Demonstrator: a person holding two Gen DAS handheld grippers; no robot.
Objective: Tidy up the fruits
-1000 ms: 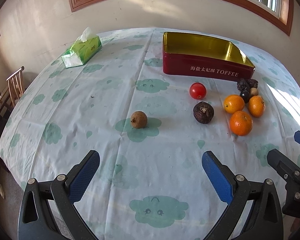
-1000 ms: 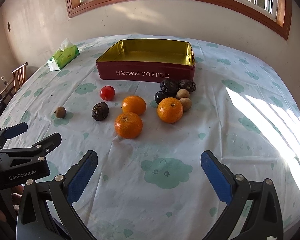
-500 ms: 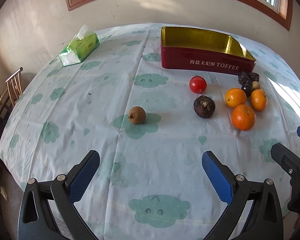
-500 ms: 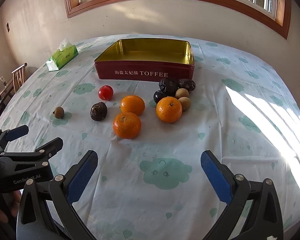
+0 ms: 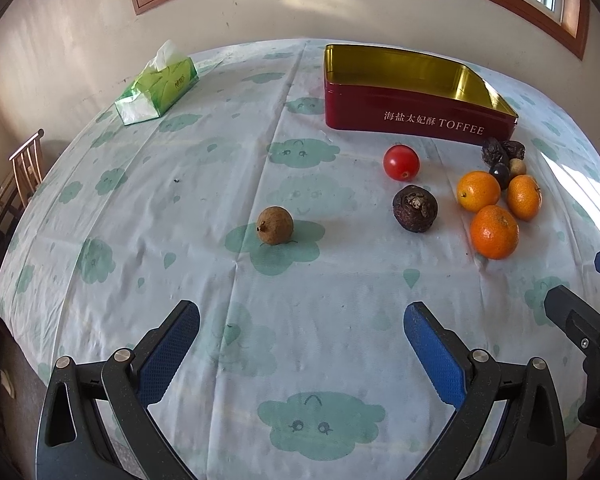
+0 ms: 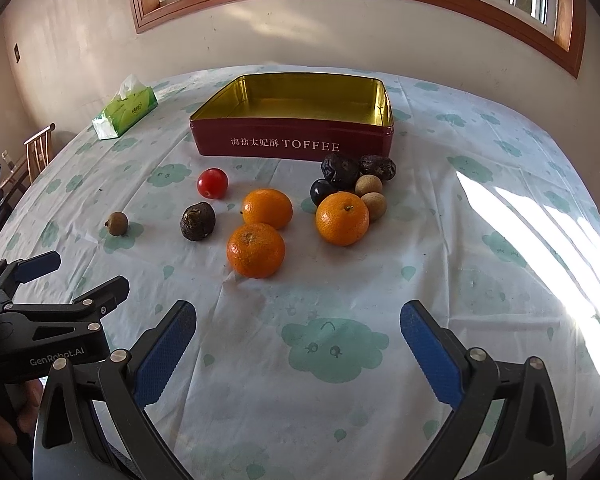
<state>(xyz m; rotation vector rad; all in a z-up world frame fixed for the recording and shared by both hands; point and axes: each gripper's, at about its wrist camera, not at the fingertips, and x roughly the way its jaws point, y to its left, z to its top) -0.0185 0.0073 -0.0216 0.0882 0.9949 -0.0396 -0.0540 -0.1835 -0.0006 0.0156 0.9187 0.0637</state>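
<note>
I hold my left gripper (image 5: 300, 322) above the cloud-print tablecloth (image 5: 204, 184), its jaws spread wide with nothing between them. Ahead of them and slightly toward the left jaw sits a small brown fruit (image 5: 275, 225) on its own. Farther ahead, off the right jaw, lie a dark wrinkled fruit (image 5: 415, 208) and a red tomato (image 5: 401, 162) beyond it, and well ahead stands the red toffee tin (image 5: 412, 118), open, gold inside.

My right gripper (image 6: 298, 320) also hangs over the cloth with jaws spread and nothing in them. Ahead of its left jaw rests the nearest of 3 oranges (image 6: 255, 250); a second orange (image 6: 267, 208) sits just beyond it, almost touching, and a third orange (image 6: 342, 218) lies nearer the middle of the jaws. Crowded against that third orange are 2 wrinkled dark dates (image 6: 340, 171), a black round fruit (image 6: 322, 191) and 2 small tan fruits (image 6: 368, 185). A green tissue pack (image 6: 125, 112) lies far ahead, beyond the left jaw, near the table's far edge.
</note>
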